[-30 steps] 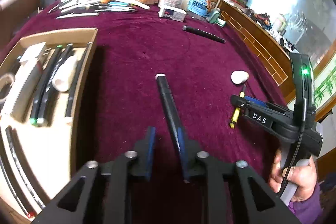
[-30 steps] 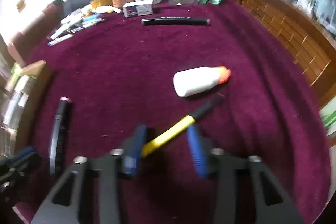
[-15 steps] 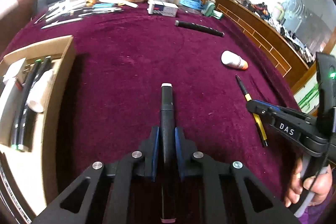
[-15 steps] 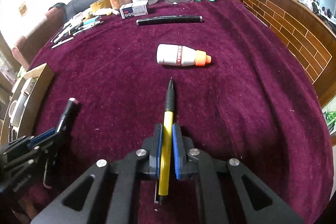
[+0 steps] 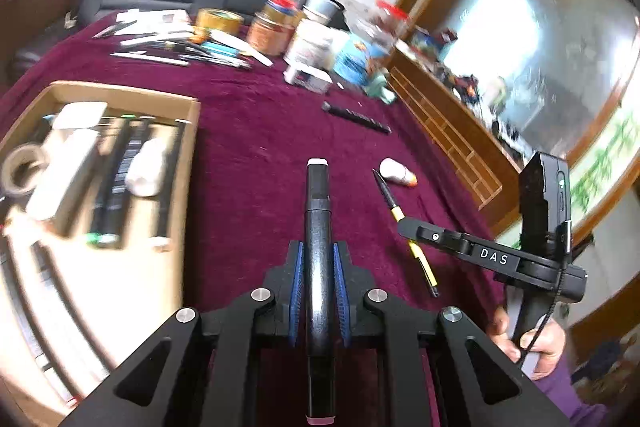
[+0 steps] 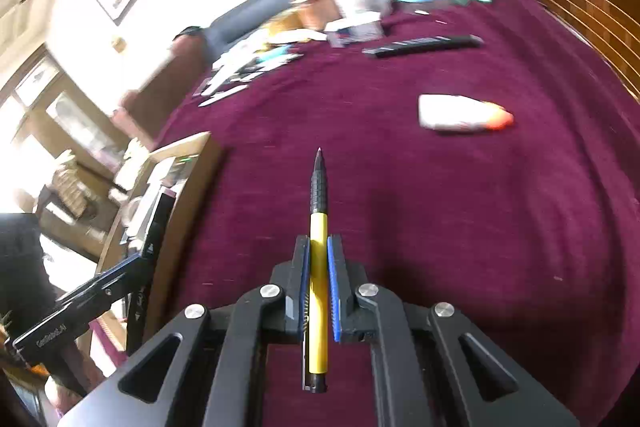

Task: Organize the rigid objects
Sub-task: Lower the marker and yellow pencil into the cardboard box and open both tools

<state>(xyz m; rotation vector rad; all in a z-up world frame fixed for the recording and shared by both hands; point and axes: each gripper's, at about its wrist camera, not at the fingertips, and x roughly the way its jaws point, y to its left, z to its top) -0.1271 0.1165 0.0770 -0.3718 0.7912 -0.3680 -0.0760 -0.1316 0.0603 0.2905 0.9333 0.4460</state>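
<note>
My left gripper is shut on a black marker with a pale tip, held above the maroon cloth. My right gripper is shut on a yellow and black pen, also lifted off the cloth; it shows at the right of the left wrist view too. A cardboard tray at the left holds several markers, white bottles and a tape roll; its corner shows in the right wrist view. A white bottle with an orange cap and a black stick lie on the cloth.
Jars, tubs, a small box and a tape roll crowd the far edge of the table. Loose pens and white strips lie at the far left. A wooden cabinet runs along the right side.
Both grippers have lifted their pens off the cloth and swung left toward the cardboard tray, which now looks nearer. Half a second ago both were down at the cloth, shut on them.
</note>
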